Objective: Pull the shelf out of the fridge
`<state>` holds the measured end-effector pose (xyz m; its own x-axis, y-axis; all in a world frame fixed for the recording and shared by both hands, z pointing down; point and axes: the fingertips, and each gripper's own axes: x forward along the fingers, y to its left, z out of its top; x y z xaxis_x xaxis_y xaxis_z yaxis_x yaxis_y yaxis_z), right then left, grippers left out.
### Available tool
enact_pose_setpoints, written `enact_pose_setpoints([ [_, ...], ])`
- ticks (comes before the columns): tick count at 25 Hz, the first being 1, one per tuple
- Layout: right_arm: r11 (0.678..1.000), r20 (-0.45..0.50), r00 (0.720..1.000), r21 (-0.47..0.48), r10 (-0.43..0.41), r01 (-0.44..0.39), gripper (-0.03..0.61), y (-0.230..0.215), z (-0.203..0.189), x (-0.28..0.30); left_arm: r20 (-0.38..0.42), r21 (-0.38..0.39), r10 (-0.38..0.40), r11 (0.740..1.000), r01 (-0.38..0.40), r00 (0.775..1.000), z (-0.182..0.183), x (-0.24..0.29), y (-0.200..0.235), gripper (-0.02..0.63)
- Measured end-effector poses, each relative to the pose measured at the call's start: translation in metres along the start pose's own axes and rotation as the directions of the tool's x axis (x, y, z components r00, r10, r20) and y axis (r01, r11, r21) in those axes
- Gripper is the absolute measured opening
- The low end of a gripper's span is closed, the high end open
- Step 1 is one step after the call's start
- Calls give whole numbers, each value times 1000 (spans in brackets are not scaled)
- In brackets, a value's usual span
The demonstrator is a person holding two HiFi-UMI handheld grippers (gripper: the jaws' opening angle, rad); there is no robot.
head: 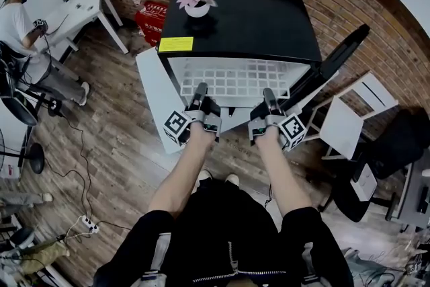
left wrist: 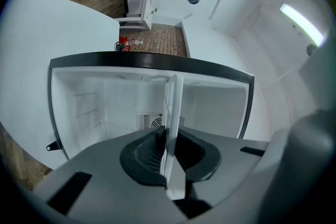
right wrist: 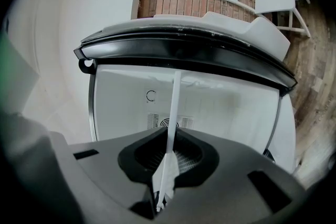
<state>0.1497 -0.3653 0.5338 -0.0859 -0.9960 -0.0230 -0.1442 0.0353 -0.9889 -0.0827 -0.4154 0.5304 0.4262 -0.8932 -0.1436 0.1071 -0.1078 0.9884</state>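
A small black fridge point(head: 259, 10) stands open below me, and its white wire shelf point(head: 235, 78) sticks partway out of the front. My left gripper point(head: 199, 92) is shut on the shelf's front edge at the left, and my right gripper point(head: 268, 97) is shut on the same edge at the right. In the left gripper view the shelf point(left wrist: 172, 107) runs edge-on between the dark pads of the left gripper point(left wrist: 169, 162), with the bare white fridge interior point(left wrist: 94, 107) behind. The right gripper view shows the same: the thin shelf point(right wrist: 174, 107) pinched in the right gripper point(right wrist: 169, 157).
The fridge door point(head: 341, 54) hangs open to the right. A potted plant point(head: 197, 1) sits on the fridge top. A white folding chair point(head: 349, 114) and a black office chair point(head: 403, 138) stand at the right. A red crate point(head: 153, 18), a white desk point(head: 80, 7) and a seated person point(head: 17, 23) are at the left.
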Motion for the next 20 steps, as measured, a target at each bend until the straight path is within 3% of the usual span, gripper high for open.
enact_pose_setpoints([
  [20,1000,3,1000,16,12,-12,32,-1,-3,-23,-73,-4,17,1000,-17,997,-9,-22,-2,40],
])
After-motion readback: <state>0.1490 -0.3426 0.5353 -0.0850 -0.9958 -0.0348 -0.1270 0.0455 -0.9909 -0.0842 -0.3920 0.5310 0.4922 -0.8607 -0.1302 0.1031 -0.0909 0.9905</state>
